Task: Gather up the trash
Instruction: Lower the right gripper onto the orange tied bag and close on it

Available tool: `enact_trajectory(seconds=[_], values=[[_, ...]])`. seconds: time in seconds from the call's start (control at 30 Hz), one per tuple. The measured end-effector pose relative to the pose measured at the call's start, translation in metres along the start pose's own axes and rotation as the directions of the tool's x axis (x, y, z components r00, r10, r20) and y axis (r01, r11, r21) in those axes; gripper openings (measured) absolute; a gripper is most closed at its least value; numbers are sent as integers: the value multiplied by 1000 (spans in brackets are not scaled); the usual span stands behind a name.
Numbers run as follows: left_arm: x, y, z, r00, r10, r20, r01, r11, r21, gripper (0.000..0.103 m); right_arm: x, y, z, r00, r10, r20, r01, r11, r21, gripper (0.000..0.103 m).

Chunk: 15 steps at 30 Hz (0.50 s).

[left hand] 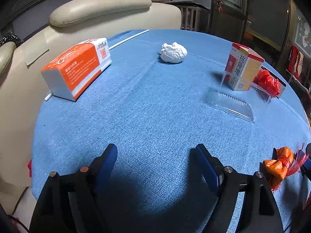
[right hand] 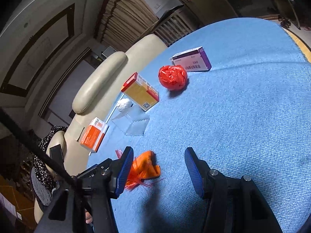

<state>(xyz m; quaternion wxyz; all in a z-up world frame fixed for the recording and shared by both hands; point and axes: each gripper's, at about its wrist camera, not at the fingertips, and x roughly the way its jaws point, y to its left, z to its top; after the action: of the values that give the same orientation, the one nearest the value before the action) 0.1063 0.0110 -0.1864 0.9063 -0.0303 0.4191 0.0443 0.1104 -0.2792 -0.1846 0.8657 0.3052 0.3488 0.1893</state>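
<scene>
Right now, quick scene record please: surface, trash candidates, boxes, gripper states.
surface: blue cloth on a table
trash: white paper wad; red plastic ball; orange wrapper tied with red strands
boxes: orange box lying flat; red-yellow box upright; purple box flat
other: clear plastic stand
left gripper: open, nothing between the jaws
right gripper: open, orange wrapper beside its left finger, not pinched

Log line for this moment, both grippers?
left gripper: open, empty | right gripper: open, orange wrapper between fingers, ungripped | white paper ball: uncollected
</scene>
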Motion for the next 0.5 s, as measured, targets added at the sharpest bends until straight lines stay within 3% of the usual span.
enact_trajectory(seconds=[0.5], values=[[0, -1, 0, 1000, -16, -3, 16, 1000, 3, 83, -5, 1, -3, 999, -21, 28, 21, 1000, 0, 59]])
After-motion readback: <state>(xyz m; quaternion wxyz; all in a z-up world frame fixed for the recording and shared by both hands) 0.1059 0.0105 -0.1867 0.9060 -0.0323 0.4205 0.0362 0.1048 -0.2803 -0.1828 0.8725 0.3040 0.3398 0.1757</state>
